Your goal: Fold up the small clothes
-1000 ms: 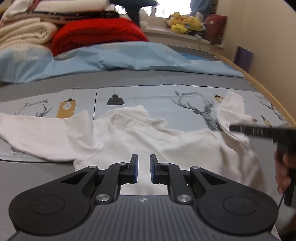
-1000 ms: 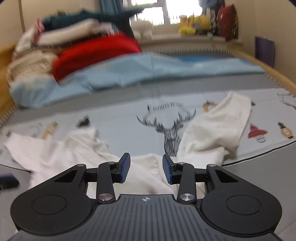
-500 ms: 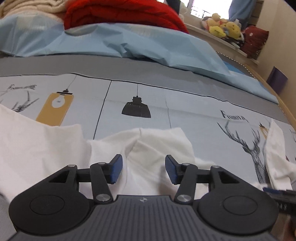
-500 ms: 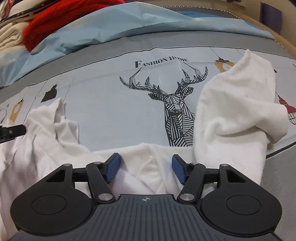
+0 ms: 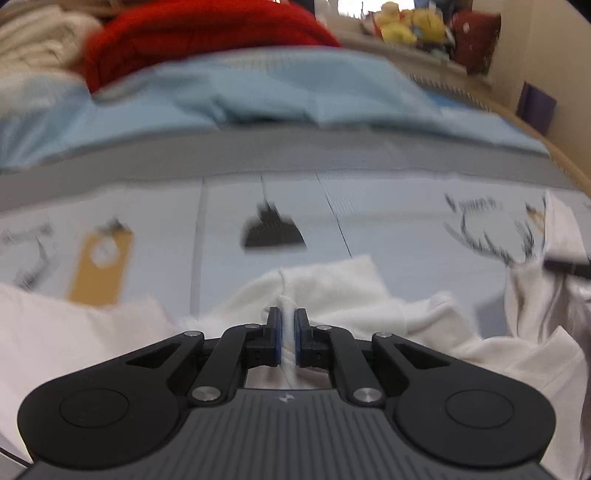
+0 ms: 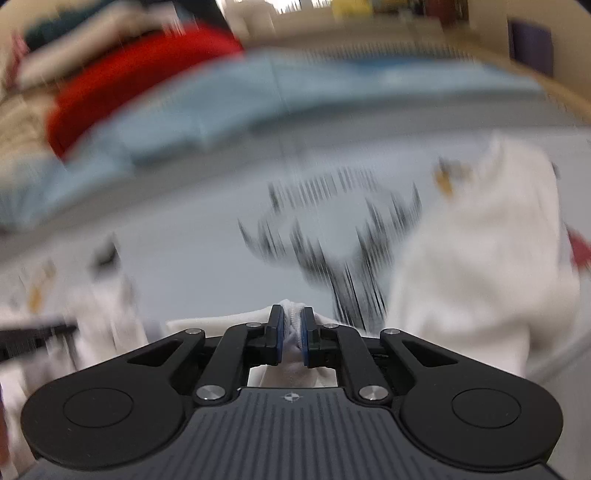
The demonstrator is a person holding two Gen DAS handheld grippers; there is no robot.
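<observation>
A: What is the left gripper (image 5: 287, 338) doing?
B: Its jaws have just been closing; it is pinching a ridge of the white shirt (image 5: 351, 288), which is lying rumpled on the printed sheet (image 5: 388, 221).
A: And the right gripper (image 6: 291, 338)?
B: Its jaws have just been closing too; it is nipping a fold of the shirt's edge (image 6: 291, 314), with the picture blurring.

This is a bedroom in a home, shown by the bed (image 5: 258, 206) with its printed sheet of lamps and a deer, the light blue duvet (image 5: 258, 99) bunched behind it, folded red and cream blankets (image 5: 199, 37) stacked beyond, and soft toys (image 5: 410, 24) on the window ledge.
</observation>
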